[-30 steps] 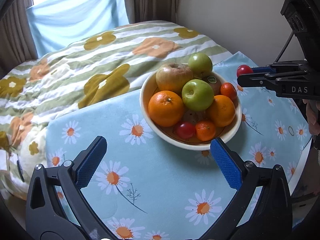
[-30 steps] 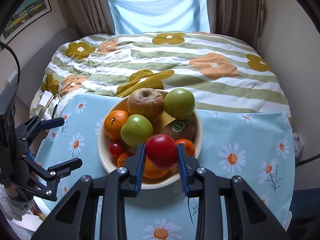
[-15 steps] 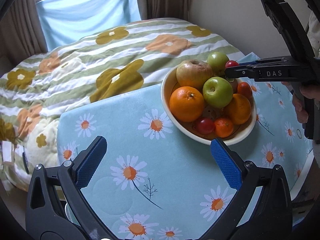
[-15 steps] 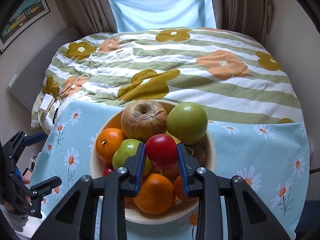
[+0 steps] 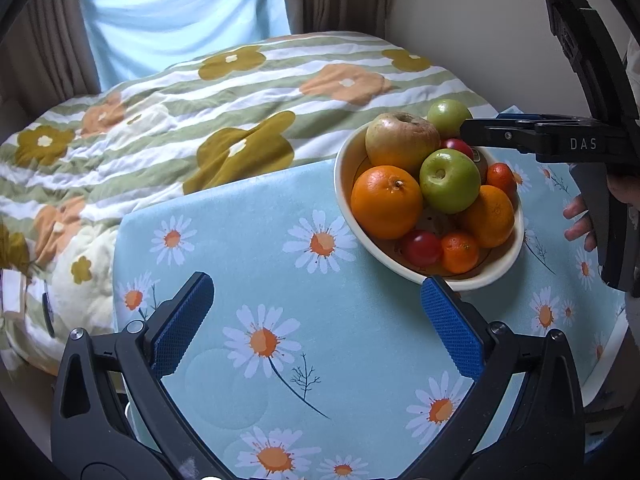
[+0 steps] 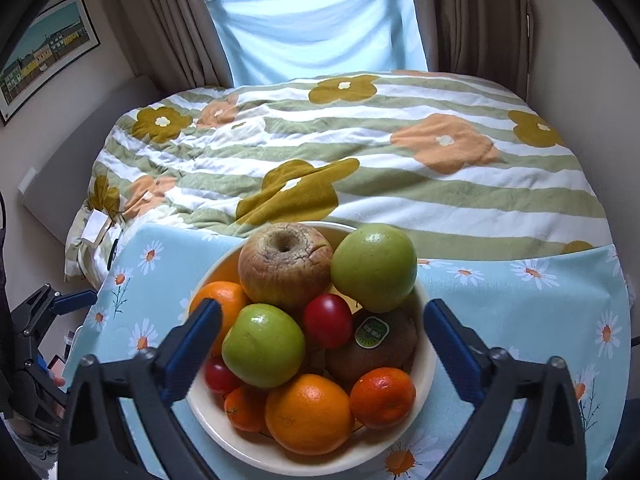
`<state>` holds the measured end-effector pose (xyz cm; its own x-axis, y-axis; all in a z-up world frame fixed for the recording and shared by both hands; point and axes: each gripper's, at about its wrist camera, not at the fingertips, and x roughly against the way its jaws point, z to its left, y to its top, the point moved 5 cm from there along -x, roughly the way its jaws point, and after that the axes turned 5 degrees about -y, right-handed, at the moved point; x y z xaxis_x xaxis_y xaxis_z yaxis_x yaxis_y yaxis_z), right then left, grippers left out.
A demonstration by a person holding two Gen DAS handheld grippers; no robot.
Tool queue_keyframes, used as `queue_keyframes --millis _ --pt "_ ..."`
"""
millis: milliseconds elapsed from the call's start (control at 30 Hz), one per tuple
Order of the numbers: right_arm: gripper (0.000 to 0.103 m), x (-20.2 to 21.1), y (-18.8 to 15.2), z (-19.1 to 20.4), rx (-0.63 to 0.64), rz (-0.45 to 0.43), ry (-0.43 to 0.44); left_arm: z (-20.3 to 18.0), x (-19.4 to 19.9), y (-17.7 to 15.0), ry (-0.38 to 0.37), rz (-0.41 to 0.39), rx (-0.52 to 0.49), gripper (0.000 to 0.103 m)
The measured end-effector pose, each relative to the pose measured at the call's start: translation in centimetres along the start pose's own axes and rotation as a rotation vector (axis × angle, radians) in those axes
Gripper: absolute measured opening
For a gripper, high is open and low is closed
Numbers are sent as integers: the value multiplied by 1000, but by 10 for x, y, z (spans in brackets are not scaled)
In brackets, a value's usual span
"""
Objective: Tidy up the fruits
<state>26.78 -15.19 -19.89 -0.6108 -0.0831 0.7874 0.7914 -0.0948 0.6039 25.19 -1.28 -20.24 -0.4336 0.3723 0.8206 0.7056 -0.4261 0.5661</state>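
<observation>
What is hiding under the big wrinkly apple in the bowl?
The wrinkled brownish apple rests on a large orange, a shiny green apple and a small red tomato in the cream ceramic bowl. Anything directly beneath it is covered.

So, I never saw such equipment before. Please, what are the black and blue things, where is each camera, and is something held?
No robot here: a person holds one hand tool in each hand, and each tool ends in a two-finger claw with blue pads. A camera on each tool looks forward along its fingers. One picture comes from the left claw, the other from the right claw. Both claws are open and hold nothing. On the daisy tablecloth stands a bowl of apples, oranges and a kiwi. A red tomato lies among them, between the right claw's fingers, not gripped.
</observation>
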Motion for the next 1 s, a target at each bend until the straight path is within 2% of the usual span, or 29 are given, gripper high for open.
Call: queue_keyframes --millis 200,367,533,667,833,1000 --pt "103 14 1 -5 -1 -24 -37 -4 9 1 20 -12 2 103" --pt "103 49 5 -6 3 -66 -46 -15 37 7 75 -56 19 103" --pt "103 106 8 -12 -4 -113 -74 -34 78 15 124 -117 66 103" --pt "103 162 3 -16 -2 -147 -105 -51 114 16 193 -166 106 103" --pt "103 225 -13 -18 6 -200 -181 -70 151 7 266 -203 163 103" --pt "103 269 -36 -21 -31 -241 -252 -87 184 -5 329 -253 192 103"
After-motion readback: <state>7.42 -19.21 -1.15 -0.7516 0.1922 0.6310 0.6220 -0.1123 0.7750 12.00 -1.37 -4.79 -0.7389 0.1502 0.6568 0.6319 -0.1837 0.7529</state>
